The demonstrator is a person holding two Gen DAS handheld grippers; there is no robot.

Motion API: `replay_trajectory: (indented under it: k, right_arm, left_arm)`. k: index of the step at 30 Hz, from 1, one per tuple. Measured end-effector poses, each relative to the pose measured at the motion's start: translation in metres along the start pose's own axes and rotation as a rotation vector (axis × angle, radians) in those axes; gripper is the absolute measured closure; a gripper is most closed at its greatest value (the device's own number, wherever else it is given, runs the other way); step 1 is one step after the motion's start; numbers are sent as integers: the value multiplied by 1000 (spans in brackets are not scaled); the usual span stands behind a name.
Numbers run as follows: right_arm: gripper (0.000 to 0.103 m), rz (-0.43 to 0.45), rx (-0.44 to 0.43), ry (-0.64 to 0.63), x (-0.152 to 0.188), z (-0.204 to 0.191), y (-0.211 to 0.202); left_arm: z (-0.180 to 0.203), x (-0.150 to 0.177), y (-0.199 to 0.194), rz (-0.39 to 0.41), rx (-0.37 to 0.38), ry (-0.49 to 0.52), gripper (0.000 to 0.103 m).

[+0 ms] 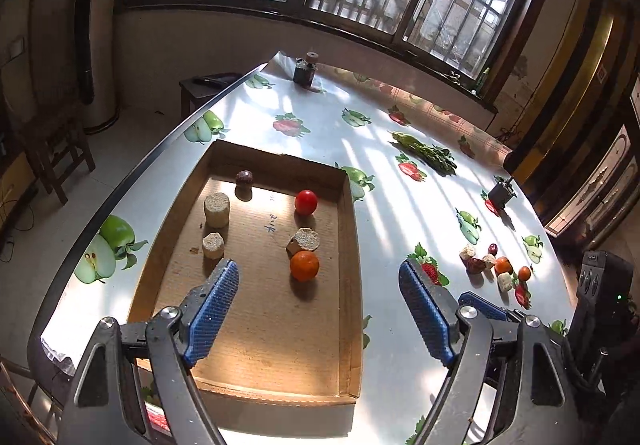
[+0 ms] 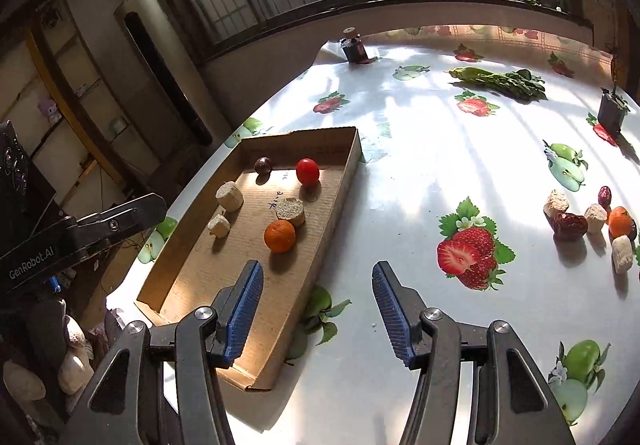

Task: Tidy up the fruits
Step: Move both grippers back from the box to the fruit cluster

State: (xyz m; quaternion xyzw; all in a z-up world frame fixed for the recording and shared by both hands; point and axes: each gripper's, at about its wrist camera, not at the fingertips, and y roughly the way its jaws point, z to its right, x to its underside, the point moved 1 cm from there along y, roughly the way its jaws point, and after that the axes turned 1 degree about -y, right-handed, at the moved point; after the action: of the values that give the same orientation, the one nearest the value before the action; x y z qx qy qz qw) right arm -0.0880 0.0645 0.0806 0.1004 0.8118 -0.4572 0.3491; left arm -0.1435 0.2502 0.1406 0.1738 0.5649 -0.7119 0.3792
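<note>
The left hand-held gripper (image 1: 318,309) is spread wide with nothing between its blue pads. It hangs over the near end of the cardboard box (image 1: 346,285). The right hand-held gripper (image 2: 318,315) is spread too, and it pinches nothing. It hangs over the box's near corner and the desk (image 2: 400,185) beside it.

The box lies flat on the desk, which has a cloth with pictures of apples and strawberries. In the box, nearest, sits an orange (image 1: 304,265). A pale round chunk (image 1: 303,240) touches it just behind. Two more pale chunks (image 1: 216,209) sit on the left side. Farther back are a red tomato (image 1: 306,202) and a small dark round fruit (image 1: 244,178).

Off to the right, on the bare cloth, is a little pile of fruit (image 2: 592,221): dark red dates, small oranges and pale chunks, close together. Farther back lies a bunch of green leaves (image 2: 500,81). At the far edge stands a small dark jar (image 2: 354,45).
</note>
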Motion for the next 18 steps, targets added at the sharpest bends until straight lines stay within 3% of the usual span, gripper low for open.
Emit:
replay_trajectory:
  k: [3,7,11,15,18]
  right_arm:
    - [42,62,63,6,-5,21,-44]
    - [42,211,218,-18,-28,47,-137]
    - [42,378,331,6,-60,63,-245]
    - [42,536,452,3,-99,59,-345]
    - [38,592,515,-10,-129,53,-394]
  left_arm:
    - [26,-3,-34,61,40,53,21]
    - [55,-20,-83,137,79,135,21]
    - [82,-47,-141,271,46,227,21]
    - [104,-91,-181,321,59,252,21]
    - [125,-125,-191,341,-10,288,20]
